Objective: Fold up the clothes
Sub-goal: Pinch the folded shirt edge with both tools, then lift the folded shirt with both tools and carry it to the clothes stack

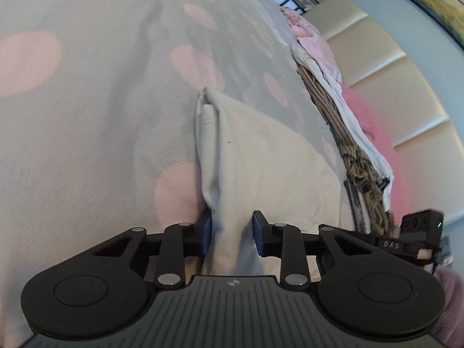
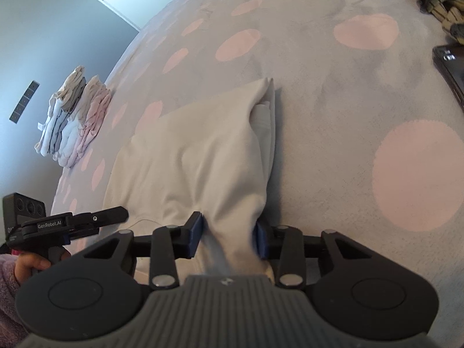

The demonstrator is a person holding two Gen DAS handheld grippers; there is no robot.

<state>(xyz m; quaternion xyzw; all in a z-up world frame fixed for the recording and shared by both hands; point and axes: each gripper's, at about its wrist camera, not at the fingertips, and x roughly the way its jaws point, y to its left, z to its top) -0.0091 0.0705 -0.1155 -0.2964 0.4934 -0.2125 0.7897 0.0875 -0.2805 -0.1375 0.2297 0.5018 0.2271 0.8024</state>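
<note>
While both hand-held grippers pinched the near edge of one garment, the notes ran view by view.

Left wrist view, grip: the left hand-held gripper (image 1: 232,233) had its blue pads pressed on a bunched near corner of the white garment (image 1: 261,159); cloth filled the gap between the jaws.
Left wrist view, garment: it lay on the bed (image 1: 87,116), a grey cover with pink dots, already doubled, with a ribbed cuff (image 1: 206,113) showing inside the far fold.
Left wrist view, neighbours: the unfolded pile (image 1: 342,133) of striped, white and pink clothes lay just beside the garment's right edge.
Left wrist view, risk: as judged, dragging the cloth sideways could snag that pile or pull it along.

Right wrist view, grip: the right hand-held gripper (image 2: 229,236) was closed on the other near corner of the garment, cloth gathered thick between its pads.
Right wrist view, surroundings: the folded stack (image 2: 75,119) sat well apart at the bed's far edge; a dark flat object (image 2: 449,69) lay off to the right.
Right wrist view, risk: the pinch held a thick bunch, so inner layers might slip out on lifting and undo the fold; uneven lifting by the two hands would probably skew the next crease; the tucked sleeve could spill out of the open end.
</note>
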